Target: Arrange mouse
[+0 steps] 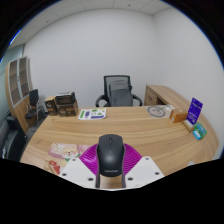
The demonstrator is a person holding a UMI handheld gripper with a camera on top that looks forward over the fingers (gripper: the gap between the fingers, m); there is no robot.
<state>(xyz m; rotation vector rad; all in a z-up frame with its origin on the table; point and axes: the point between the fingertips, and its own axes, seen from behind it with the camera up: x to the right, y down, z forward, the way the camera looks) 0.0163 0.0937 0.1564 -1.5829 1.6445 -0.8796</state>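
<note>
A black computer mouse (110,155) with a scroll wheel sits between my gripper's (110,165) two fingers, whose magenta pads (92,158) press against both of its sides. The mouse is held above the near part of a wooden table (130,128). Its front end points away from me, toward the table's far side.
A black office chair (120,93) stands behind the table. A purple box (194,110) and a teal item stand on the right end, a round dish (156,111) at the far right. Books (92,114) lie at the far edge, boxes (63,103) at left, packets (66,150) near left.
</note>
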